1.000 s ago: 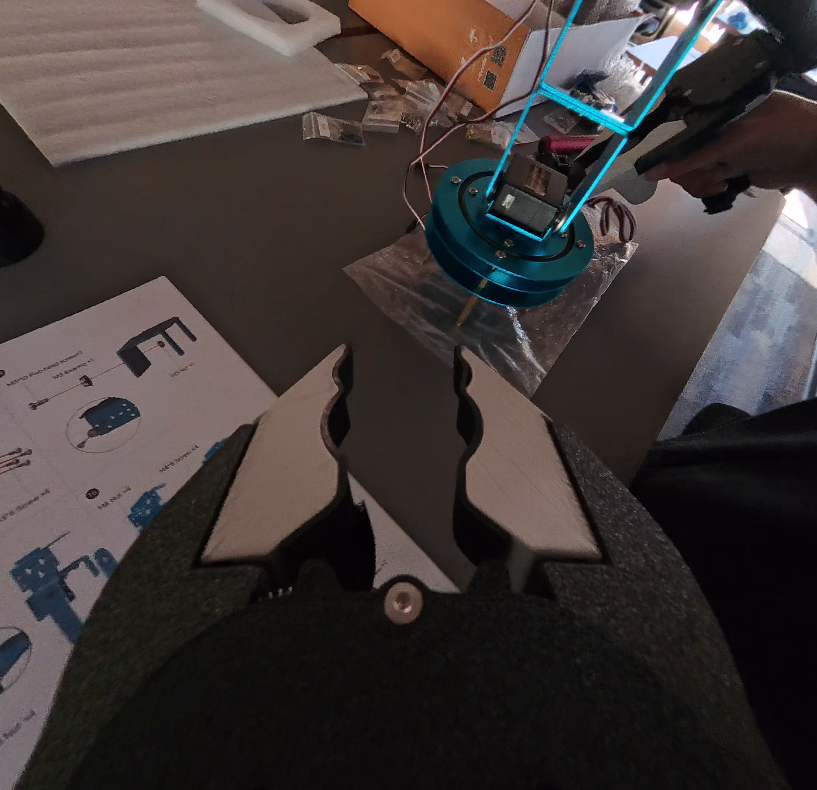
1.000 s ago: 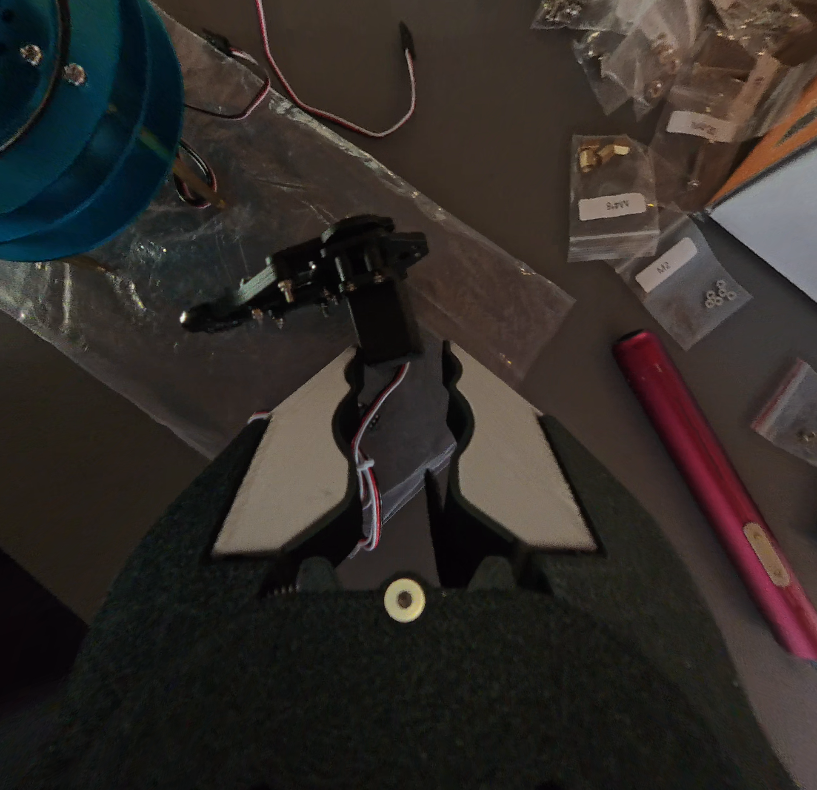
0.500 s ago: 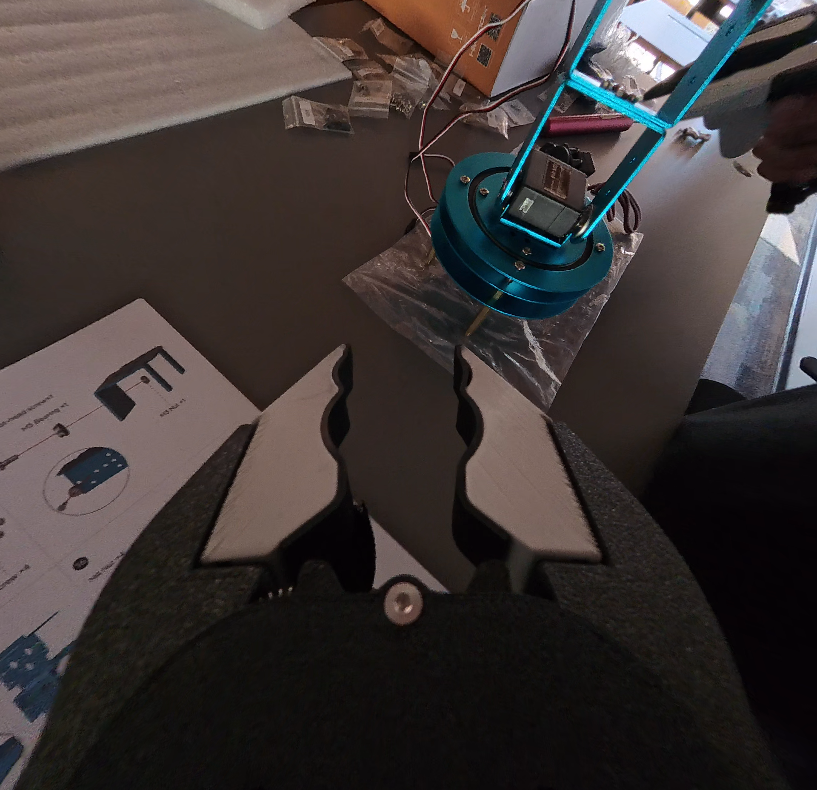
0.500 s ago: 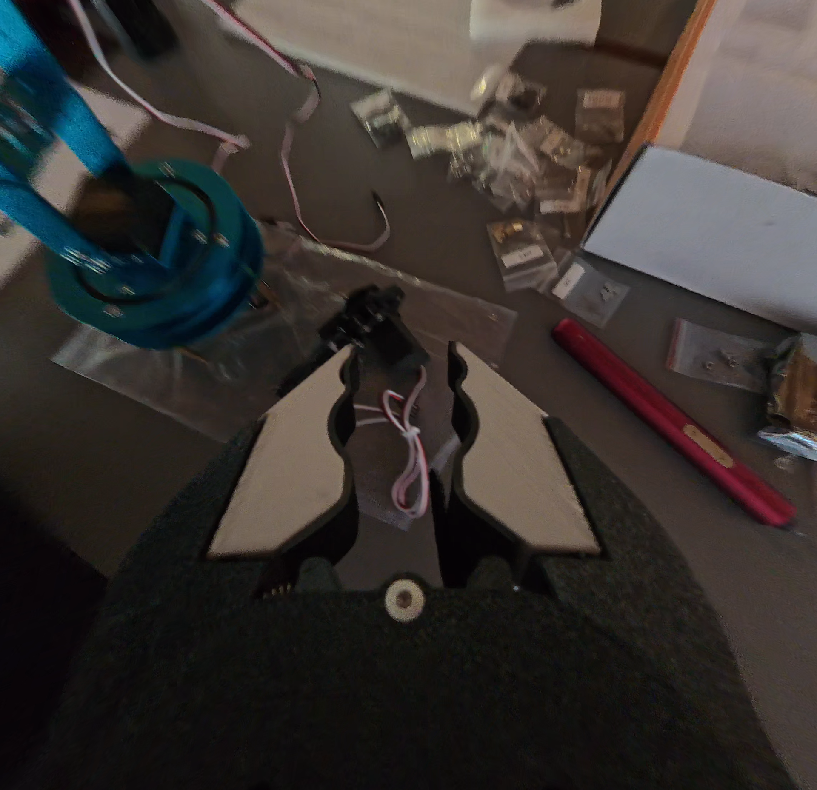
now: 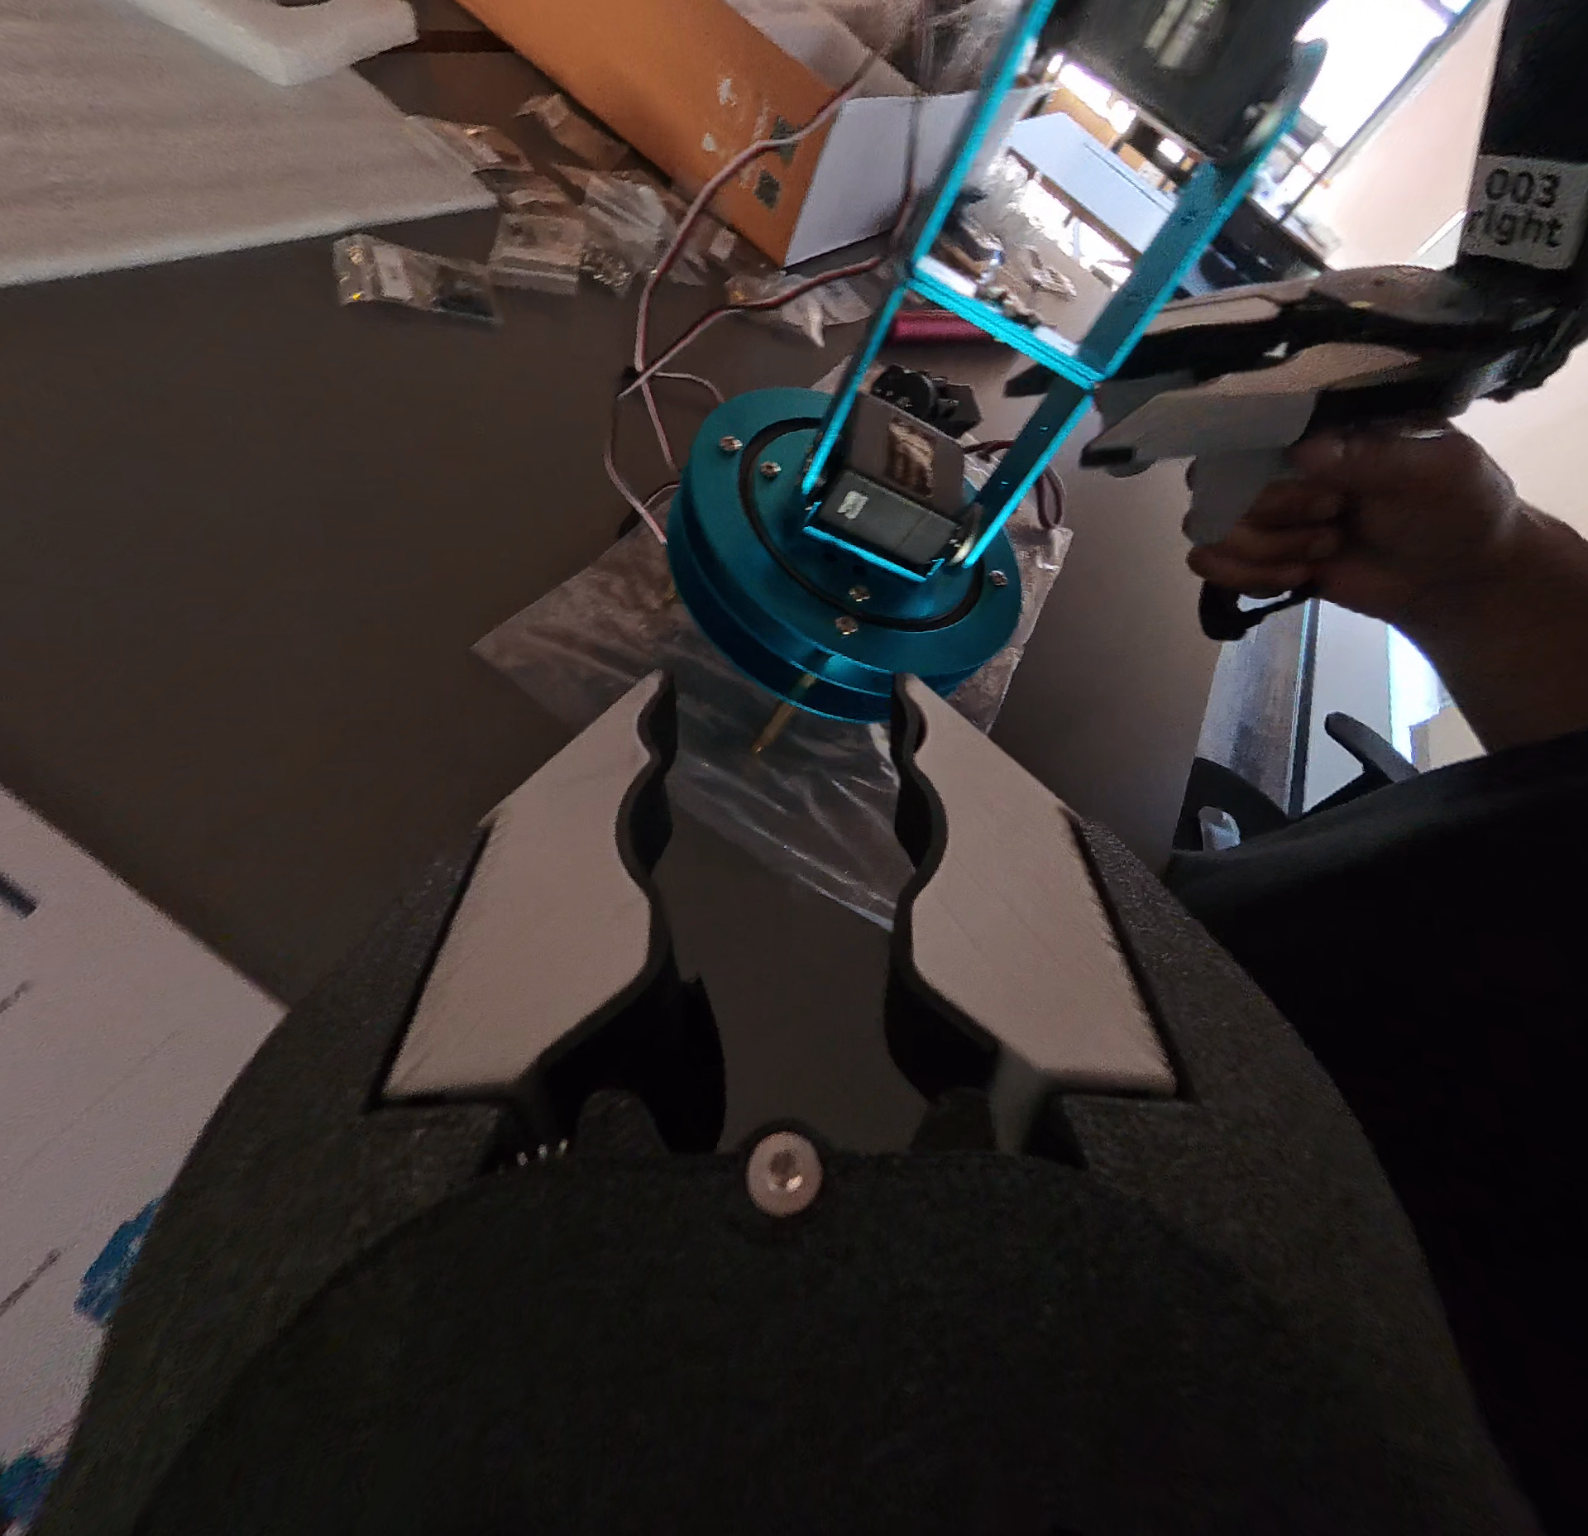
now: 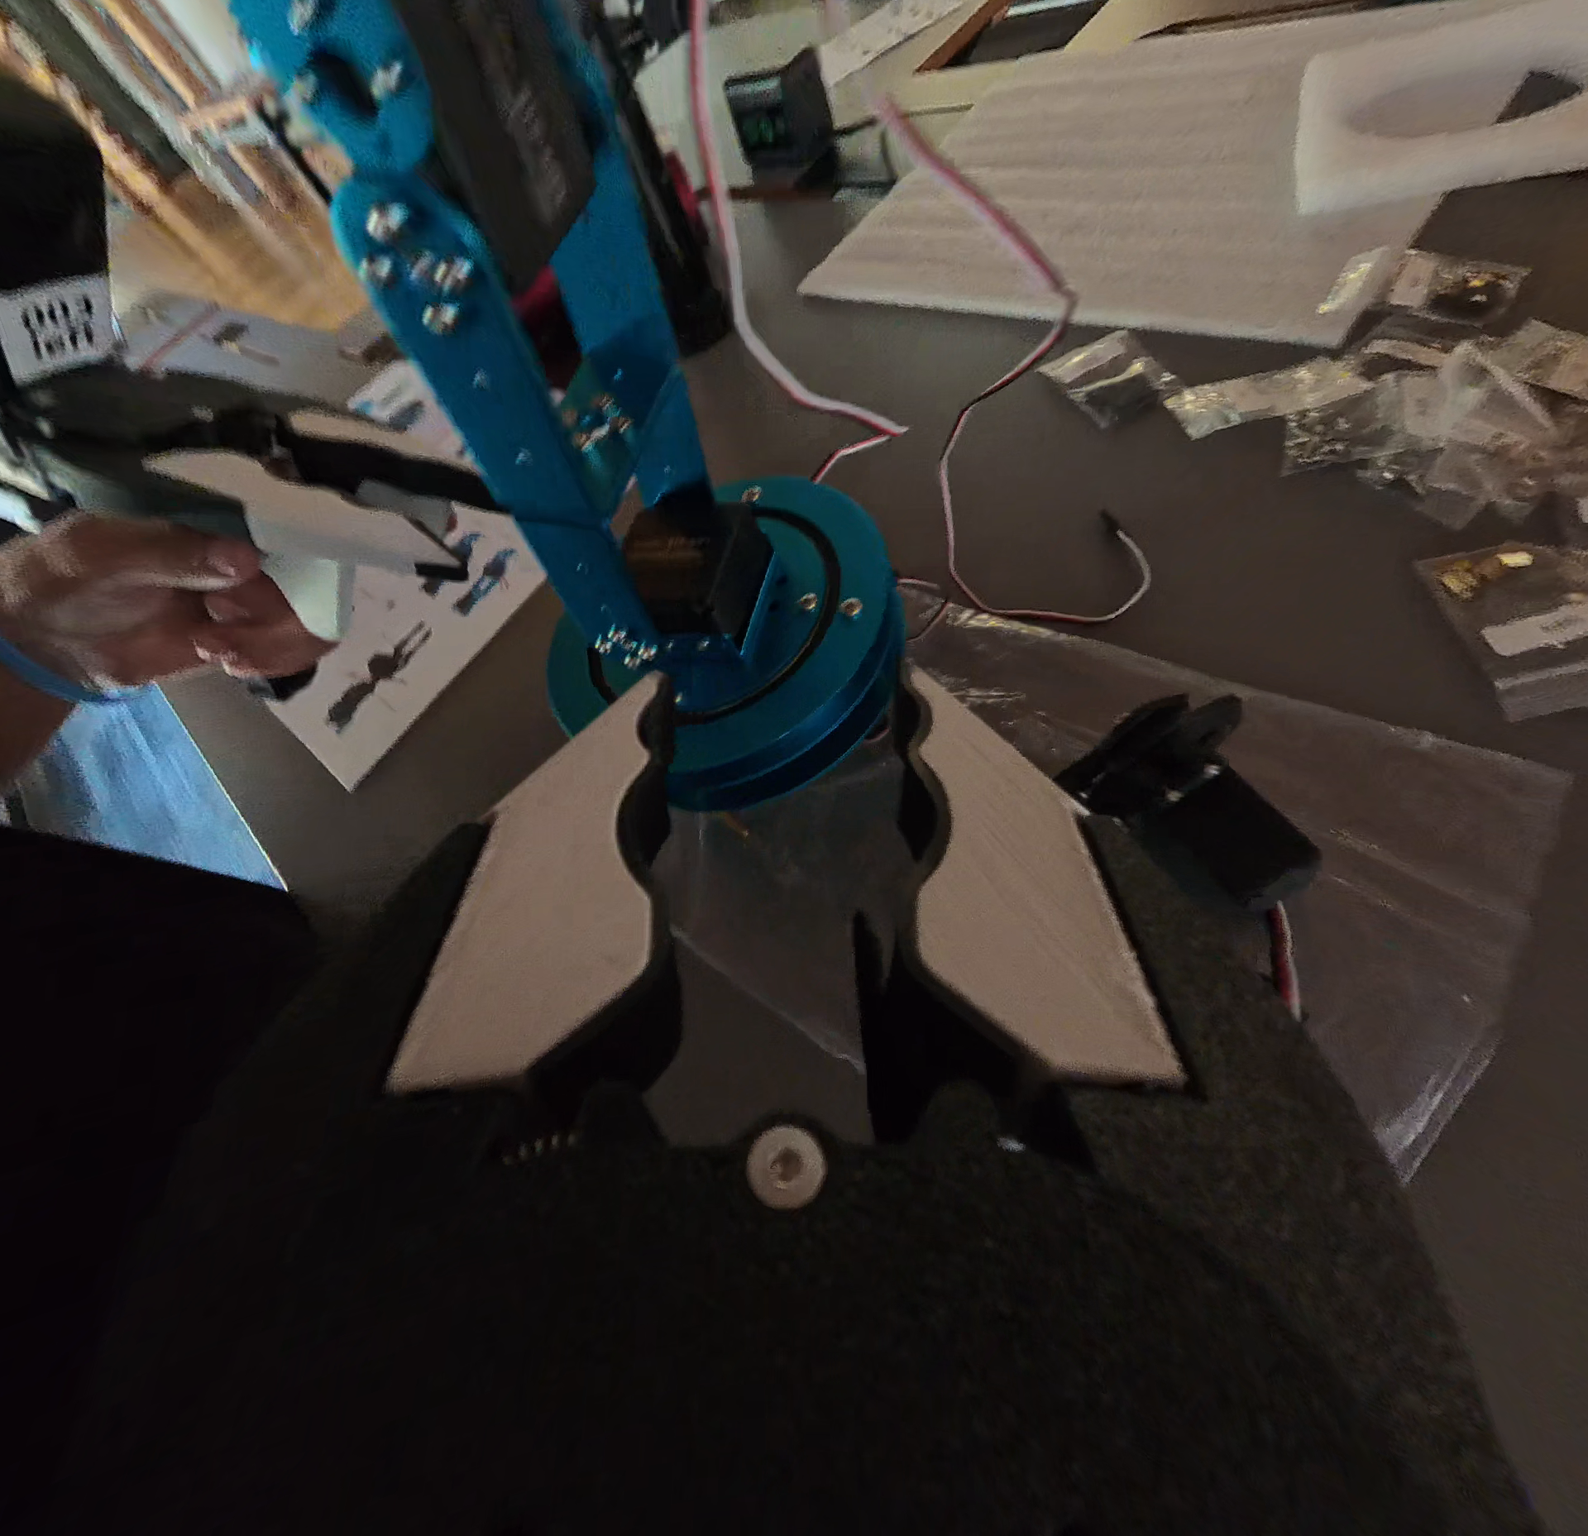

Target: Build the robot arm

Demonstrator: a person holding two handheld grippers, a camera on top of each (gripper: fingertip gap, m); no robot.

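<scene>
While both tools point at the same piece, neither has hold of anything. The left hand-held gripper (image 5: 778, 695) has its jaws spread wide with nothing between them, its tips just short of the blue round base (image 5: 825, 584), which stands on a clear plastic bag (image 5: 773, 799) on the dark table (image 5: 258, 506). A grey servo (image 5: 885, 498) sits on top of the base, and a blue frame (image 5: 945, 206) rises from it, tilted. The right hand-held gripper (image 6: 782, 695) is likewise wide open and empty; in its own view the tips frame the near edge of the base. Seen from the left wrist, its fingers reach the frame's side bar; whether they touch it I cannot tell. A black servo part (image 6: 1203, 799) lies on the bag just right of the right gripper. Red-and-white wires (image 6: 971, 481) trail from the base. Small hardware bags (image 6: 1375, 412), a white foam sheet (image 6: 1074, 197), an orange cardboard box (image 5: 653, 60) and a printed sheet (image 5: 103, 1022) lie around.
</scene>
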